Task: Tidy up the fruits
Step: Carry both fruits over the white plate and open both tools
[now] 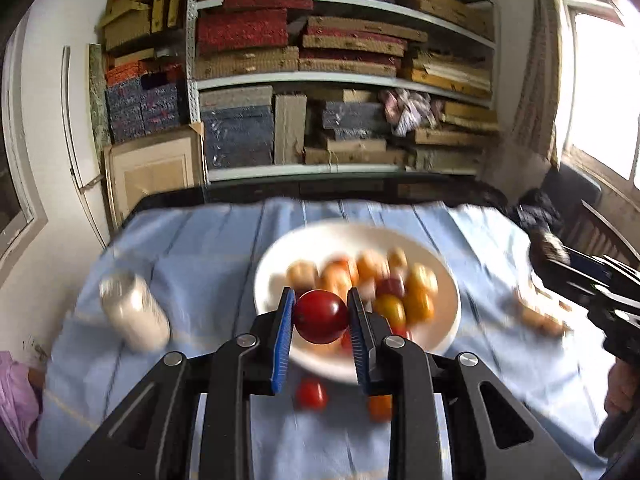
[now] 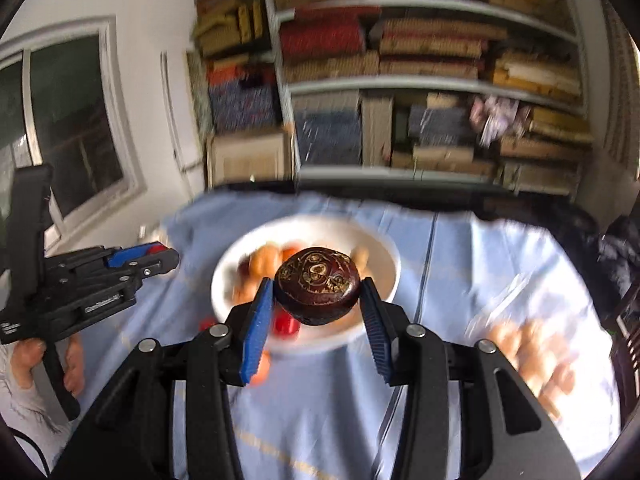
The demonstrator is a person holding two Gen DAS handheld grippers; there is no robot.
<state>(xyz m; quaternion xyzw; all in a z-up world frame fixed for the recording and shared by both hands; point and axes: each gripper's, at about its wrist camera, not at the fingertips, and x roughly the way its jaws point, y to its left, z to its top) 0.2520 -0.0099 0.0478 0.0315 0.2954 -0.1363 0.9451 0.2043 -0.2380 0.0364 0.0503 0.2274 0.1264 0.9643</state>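
Observation:
My left gripper (image 1: 321, 312) is shut on a dark red tomato (image 1: 321, 316) and holds it above the near rim of a white bowl (image 1: 280, 264) that holds several red, orange and yellow small tomatoes. My right gripper (image 2: 318, 300) is shut on a dark brown round fruit with tan markings (image 2: 318, 286), held above the same bowl (image 2: 384, 256). A red tomato (image 1: 311, 394) and an orange one (image 1: 379, 407) lie on the blue cloth in front of the bowl. The left gripper also shows in the right wrist view (image 2: 136, 258), and the right gripper's body in the left wrist view at the right edge.
A white jar (image 1: 134, 312) stands left of the bowl on the blue cloth (image 1: 192, 248). A clear bag of pale brown items (image 2: 532, 344) lies at the right. Shelves of stacked boards (image 1: 340, 80) rise behind the table. A dark chair (image 1: 592, 224) is at the right.

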